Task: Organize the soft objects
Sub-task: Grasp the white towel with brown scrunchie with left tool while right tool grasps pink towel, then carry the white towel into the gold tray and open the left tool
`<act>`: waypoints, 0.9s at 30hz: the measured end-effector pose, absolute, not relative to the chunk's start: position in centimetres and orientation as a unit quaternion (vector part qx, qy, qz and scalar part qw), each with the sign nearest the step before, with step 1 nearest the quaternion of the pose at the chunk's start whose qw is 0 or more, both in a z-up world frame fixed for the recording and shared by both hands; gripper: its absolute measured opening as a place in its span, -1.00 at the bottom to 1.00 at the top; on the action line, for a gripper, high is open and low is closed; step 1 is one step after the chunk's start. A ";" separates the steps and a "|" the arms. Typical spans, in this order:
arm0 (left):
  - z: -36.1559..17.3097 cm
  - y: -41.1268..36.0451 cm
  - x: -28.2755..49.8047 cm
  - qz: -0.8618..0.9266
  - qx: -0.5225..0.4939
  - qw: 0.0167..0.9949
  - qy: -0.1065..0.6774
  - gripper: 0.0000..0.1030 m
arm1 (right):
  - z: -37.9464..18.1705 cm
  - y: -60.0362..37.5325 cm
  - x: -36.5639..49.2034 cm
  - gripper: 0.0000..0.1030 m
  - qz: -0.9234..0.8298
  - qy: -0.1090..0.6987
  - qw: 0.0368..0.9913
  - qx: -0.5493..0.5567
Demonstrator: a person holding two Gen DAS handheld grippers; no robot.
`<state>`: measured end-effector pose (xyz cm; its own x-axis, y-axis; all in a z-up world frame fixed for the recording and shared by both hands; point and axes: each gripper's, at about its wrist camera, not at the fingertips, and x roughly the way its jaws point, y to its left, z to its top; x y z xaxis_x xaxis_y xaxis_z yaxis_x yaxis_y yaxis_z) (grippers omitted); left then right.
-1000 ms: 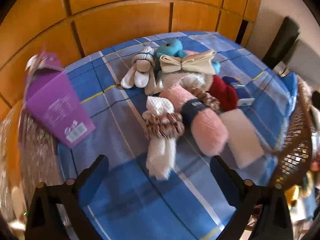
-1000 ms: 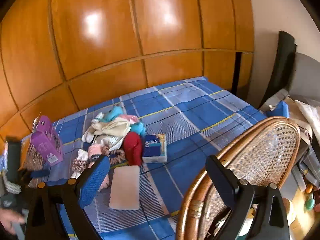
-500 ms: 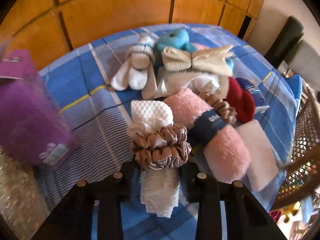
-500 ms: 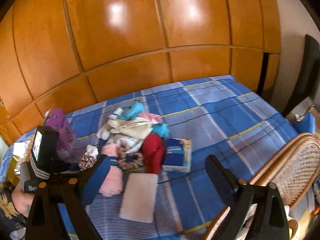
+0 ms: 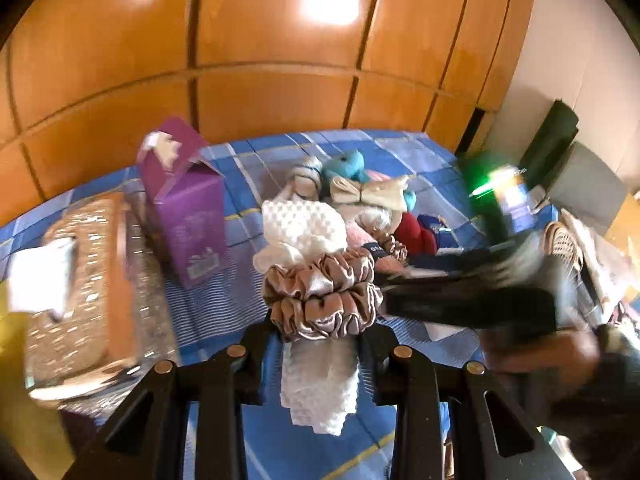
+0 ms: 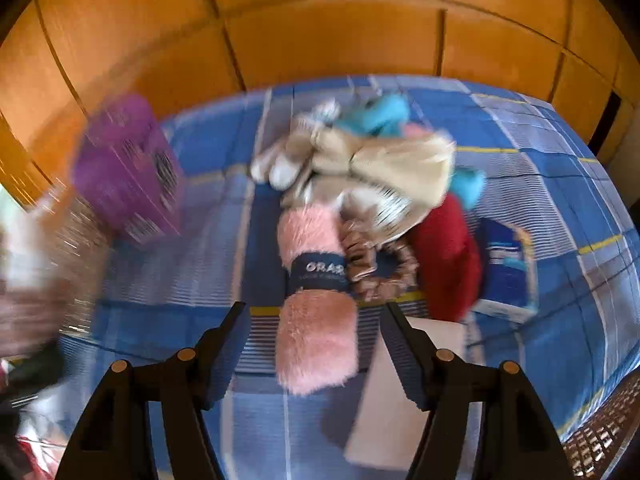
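Note:
My left gripper (image 5: pixel 320 344) is shut on a white waffle cloth (image 5: pixel 304 228) bound by a beige satin scrunchie (image 5: pixel 320 296), held above the blue plaid bedcover (image 5: pixel 248 300). My right gripper (image 6: pixel 316 332) is open, its fingers either side of the near end of a pink fluffy roll with a dark band (image 6: pixel 316 300). Behind the roll lie a second scrunchie (image 6: pixel 380 264), a red soft item (image 6: pixel 448 256), a cream bow cloth (image 6: pixel 384 160), a teal plush (image 6: pixel 380 116) and a beige plush (image 6: pixel 284 160). The right gripper shows blurred in the left wrist view (image 5: pixel 472 300).
A purple box (image 5: pixel 188 208) stands at the left, beside a glittery basket (image 5: pixel 80 288). A flat white pad (image 6: pixel 392 392) lies under my right finger. A blue packet (image 6: pixel 508 268) lies at the right. A wicker chair (image 6: pixel 600 432) borders the bed. Wooden panels (image 6: pixel 320 32) stand behind.
My left gripper has lifted the white cloth with its scrunchie off the bed. My right gripper has swung down and in over the pink roll.

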<state>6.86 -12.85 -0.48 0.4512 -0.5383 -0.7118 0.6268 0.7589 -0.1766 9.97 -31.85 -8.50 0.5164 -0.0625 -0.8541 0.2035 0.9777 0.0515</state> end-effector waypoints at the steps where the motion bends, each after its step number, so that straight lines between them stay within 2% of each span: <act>1: 0.2 -11.7 6.5 -0.342 0.049 0.854 0.389 -0.35 | -9.5 -31.3 10.4 -0.20 -0.087 0.499 0.860 0.062; 7: 3.6 -4.1 7.3 -0.298 -0.022 0.883 0.363 -0.35 | -10.7 -30.2 9.9 -0.26 -0.104 0.482 0.869 0.043; 11: 3.8 0.7 9.8 -0.235 -0.051 0.898 0.368 -0.35 | -10.8 -30.1 9.4 -0.25 -0.101 0.479 0.871 0.044; 27: -0.8 12.2 18.2 -0.052 -0.129 0.889 0.436 -0.35 | -11.2 -29.8 9.5 -0.25 -0.098 0.467 0.878 0.023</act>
<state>18.21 12.22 -0.77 0.6134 -0.2062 -0.7623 -0.0196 0.9610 -0.2757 9.50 -29.84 -11.20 0.5440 -0.1501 -0.8256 0.1937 0.9798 -0.0505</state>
